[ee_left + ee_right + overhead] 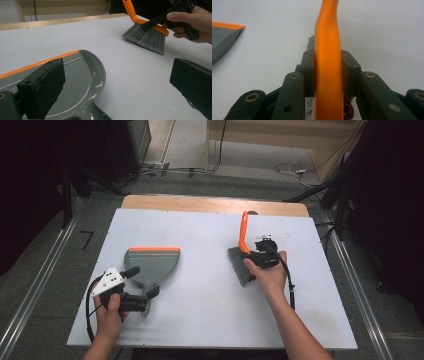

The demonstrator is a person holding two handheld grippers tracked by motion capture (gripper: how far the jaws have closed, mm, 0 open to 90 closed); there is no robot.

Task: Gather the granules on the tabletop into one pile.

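High view: I'm holding the left gripper [141,288] over the dustpan [152,265] handle end, near the table's [210,285] front-left. Jaws are standing apart, straddling the neck where pan narrows to handle, likely lining up a grab so the pan stays put. Orange lip is pointing away from me, toward the far edge. My right gripper [255,255] is clamping the brush [242,254] at the base of its orange handle, right of centre; handle is rising up and away, bristles resting on the table and pointing back toward me. Pan and brush are sitting well apart.

Left gripper view: jaws are wide open, nothing between them. Dustpan [75,82] is lying just below and between them, its curved wall by the left jaw. Brush [146,37] is showing farther off, bristles touching the table, the right gripper [156,21] pinching its orange back.

Right gripper view: both jaws are pressing flat on the orange handle [328,65] from either side, handle running straight up the middle. A firm hold low on the handle should give good control of the bristles. A few bristle tips are peeking behind the left jaw. Dustpan [223,40] corner is sitting off to the left, well clear.
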